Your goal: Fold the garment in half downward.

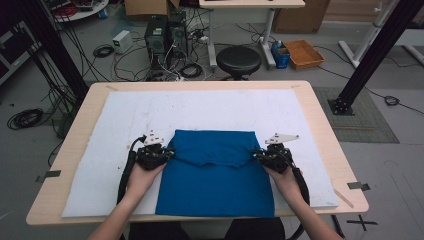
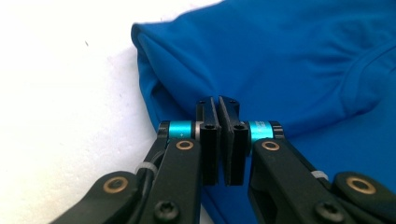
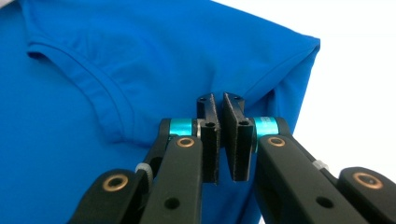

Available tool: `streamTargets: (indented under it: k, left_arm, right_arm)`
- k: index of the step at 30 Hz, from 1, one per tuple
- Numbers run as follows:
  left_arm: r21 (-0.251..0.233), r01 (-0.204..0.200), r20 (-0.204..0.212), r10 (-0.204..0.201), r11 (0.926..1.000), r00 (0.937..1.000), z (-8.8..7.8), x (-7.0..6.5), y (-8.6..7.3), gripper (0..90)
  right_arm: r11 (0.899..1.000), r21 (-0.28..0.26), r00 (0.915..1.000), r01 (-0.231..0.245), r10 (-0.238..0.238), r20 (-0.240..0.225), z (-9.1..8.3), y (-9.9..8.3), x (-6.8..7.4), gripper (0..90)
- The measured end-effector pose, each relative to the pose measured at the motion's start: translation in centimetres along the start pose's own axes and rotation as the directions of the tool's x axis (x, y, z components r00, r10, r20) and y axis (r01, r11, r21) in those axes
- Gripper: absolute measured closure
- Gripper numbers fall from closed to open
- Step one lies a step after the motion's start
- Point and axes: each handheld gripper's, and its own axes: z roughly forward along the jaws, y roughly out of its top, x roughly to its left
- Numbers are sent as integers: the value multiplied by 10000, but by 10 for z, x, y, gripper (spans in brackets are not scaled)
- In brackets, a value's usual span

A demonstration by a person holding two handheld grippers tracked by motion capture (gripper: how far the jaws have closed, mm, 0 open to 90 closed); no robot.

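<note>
Overhead wide — two close jaw-level views

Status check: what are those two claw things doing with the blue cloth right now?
Left gripper, right gripper: fingers pinched shut at blue shirt's folded edge, one each side. Shirt flat on white mat. Nothing in the way.

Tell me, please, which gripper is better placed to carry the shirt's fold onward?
Neither, I judge: left gripper and right gripper are each shut on an edge of the shirt, mirrored, so both should move together.

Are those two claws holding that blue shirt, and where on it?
Yes. The left gripper pinches the blue shirt at the left edge of its folded-over top part; the right gripper pinches the matching right edge.
</note>
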Motion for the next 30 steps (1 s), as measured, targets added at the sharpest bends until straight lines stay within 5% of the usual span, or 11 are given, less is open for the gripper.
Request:
streamTargets:
  k: [13, 24, 30]
  left_arm:
    - [-473, -131, 957, 175, 9988, 9953, -51, -27, -1, 870]
    - [-102, -816, 1558, 822, 9966, 9844, -93, -66, -29, 869]
    - [111, -672, 1633, 645, 9977, 9845, -101, -73, -47, 869]
  right_arm:
    - [9997, -260, 9992, 42, -53, -401, -42, -3, 8, 858]
    - [9992, -47, 9956, 407, -410, -843, -88, -32, 45, 857]
    - [9969, 258, 9928, 742, -715, -957, -100, -52, 66, 857]
